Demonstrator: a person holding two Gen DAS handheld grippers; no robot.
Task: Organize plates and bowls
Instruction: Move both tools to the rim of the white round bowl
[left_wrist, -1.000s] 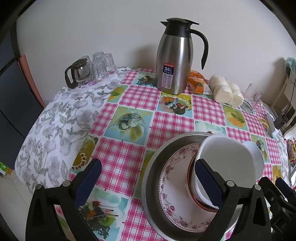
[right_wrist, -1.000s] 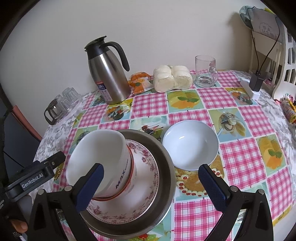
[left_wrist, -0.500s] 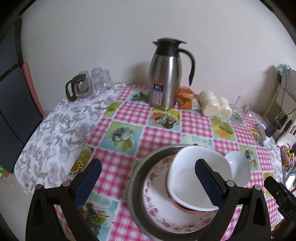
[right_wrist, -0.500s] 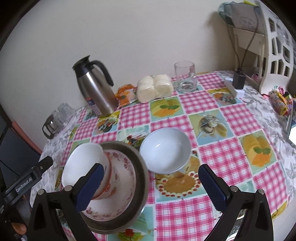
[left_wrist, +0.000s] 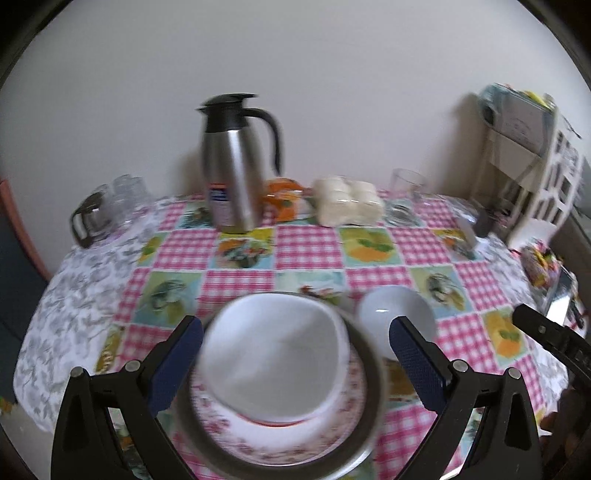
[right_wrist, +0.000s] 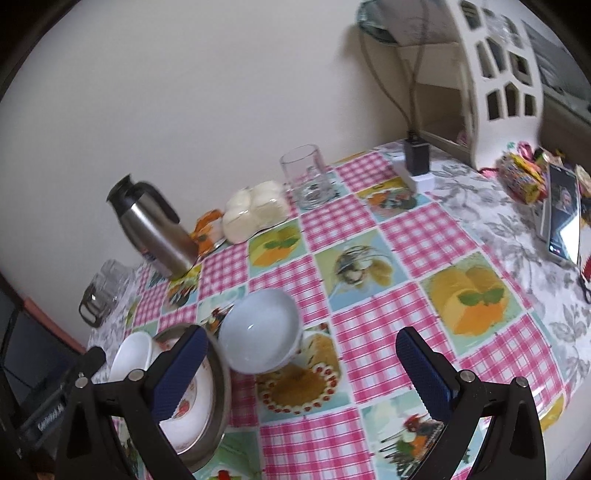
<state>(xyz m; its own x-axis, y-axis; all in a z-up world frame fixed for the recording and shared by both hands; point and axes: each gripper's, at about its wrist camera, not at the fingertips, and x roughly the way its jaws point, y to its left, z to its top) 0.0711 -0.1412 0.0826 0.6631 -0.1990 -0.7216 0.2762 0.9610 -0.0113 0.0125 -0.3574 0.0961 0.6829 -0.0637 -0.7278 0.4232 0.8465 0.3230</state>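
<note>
Round steel tray sits on the pink-checked bench, holding a floral-rimmed plate, and on the plate a big white bowl with a red base band. Just right of the tray, a smaller plain white bowl, empty. Left tongs spread wide, empty; right tongs likewise.

Pink-checked tablecloth; white bowl; seemingly pink-floral plate.
</note>
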